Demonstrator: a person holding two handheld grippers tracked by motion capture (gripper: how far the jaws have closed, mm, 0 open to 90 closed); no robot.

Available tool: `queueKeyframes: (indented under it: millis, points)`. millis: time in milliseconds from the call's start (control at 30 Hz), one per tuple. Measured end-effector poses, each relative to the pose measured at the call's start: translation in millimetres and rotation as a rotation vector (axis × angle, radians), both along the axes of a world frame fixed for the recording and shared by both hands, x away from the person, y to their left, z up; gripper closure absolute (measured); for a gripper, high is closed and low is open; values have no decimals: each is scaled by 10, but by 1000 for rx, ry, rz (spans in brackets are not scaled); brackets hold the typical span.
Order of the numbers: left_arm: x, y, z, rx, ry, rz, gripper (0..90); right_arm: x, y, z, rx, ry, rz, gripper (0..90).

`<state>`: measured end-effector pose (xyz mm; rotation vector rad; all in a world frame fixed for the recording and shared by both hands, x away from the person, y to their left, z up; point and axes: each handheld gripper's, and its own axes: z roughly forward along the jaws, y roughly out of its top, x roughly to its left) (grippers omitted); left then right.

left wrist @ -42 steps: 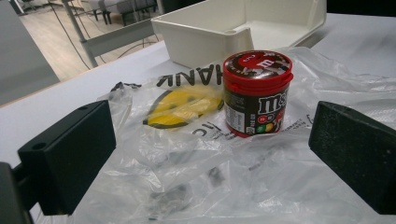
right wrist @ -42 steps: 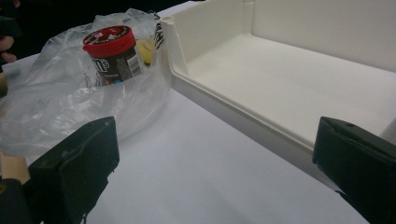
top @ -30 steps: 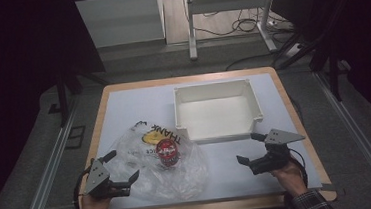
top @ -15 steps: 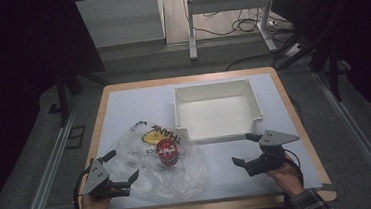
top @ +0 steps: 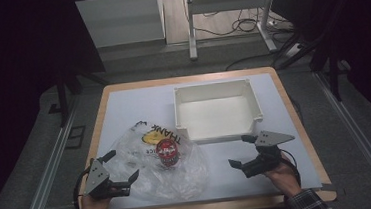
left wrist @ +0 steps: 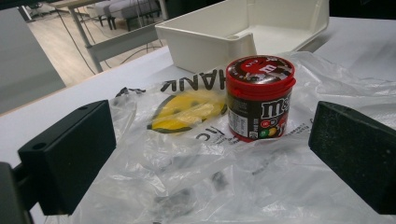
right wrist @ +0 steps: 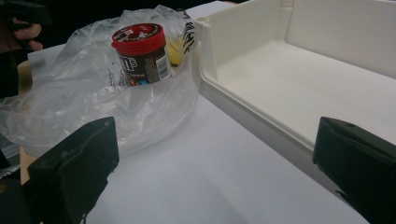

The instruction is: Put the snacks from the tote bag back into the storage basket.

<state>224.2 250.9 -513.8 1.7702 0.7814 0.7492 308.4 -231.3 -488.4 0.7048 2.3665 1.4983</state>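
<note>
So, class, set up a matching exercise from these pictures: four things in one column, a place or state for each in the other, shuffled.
Things:
1. candy jar
2. white tray
3. left gripper
4. right gripper

Places or states:
A. open, over bare table just before the tray
B. upright on the plastic bag
C. empty
D. open, at the bag's near left edge

Pairs: 1-B, 2-C, 3-D, 4-A

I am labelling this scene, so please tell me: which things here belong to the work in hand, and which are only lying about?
Belong to the work:
- candy jar
- clear plastic bag
- left gripper, open
- right gripper, open

Only lying about:
- white tray, possibly a destination
- metal frame beyond the table
</note>
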Motion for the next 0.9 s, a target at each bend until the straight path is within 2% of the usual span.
queueKeyframes:
  millis: [333,900]
  points:
    - [0,-5,-1,3,-1,-1,6,-3,68,12,-23,-12,28,9]
    - [-1,-14,-1,9,-2,-5,6,11,143,37,-22,-18,68,16]
